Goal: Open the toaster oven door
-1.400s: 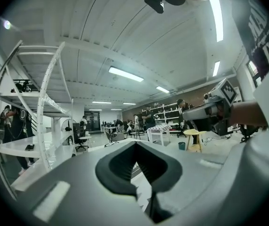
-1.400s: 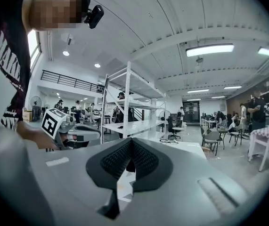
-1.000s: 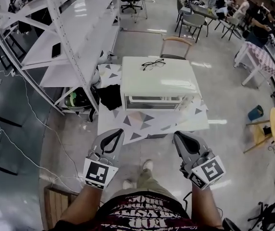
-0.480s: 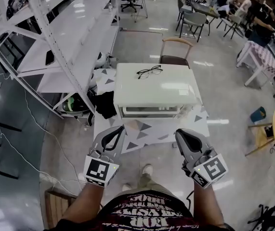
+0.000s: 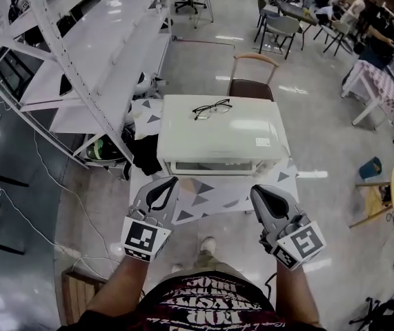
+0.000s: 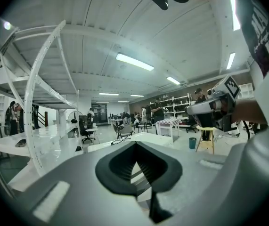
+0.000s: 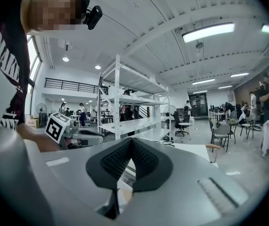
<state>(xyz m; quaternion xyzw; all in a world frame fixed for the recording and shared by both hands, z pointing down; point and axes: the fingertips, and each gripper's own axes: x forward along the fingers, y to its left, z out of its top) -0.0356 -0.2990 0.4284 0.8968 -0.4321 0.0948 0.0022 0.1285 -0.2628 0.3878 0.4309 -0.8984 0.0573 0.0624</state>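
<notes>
Cream-white metal for the toaster oven (image 5: 217, 126), sitting square on the triangle-patterned table (image 5: 283, 176) at twelve o'clock from the body, front turned back toward six. Judging by that flush front, no start made on the job: door (image 5: 214, 165) lying flat against the case, with no gap to be seen along its top edge and no handle clearly made out from the head view. Carrying a pair of glasses (image 5: 211, 108) on the roof, toward eleven o'clock of its centre, and likely to slide if the box gets tugged. Left to do, then, everything: reaching in, taking the door's upper edge or handle, swinging it down.

Holding the left gripper (image 5: 172, 181) at seven o'clock of the oven, near the table's front edge, apart from the door and touching nothing. Seen along its own jaws, pads (image 6: 118, 166) pressed tip to tip, with light showing only through the hollow behind the tips and nothing pinched there. Holding the right gripper (image 5: 254, 191) at five o'clock of the oven, likewise low by the table's front edge and clear of the door. Same story in the right gripper view: ribbed faces closed together at the tips, empty. Probably need parting first, before any grip on the door.
</notes>
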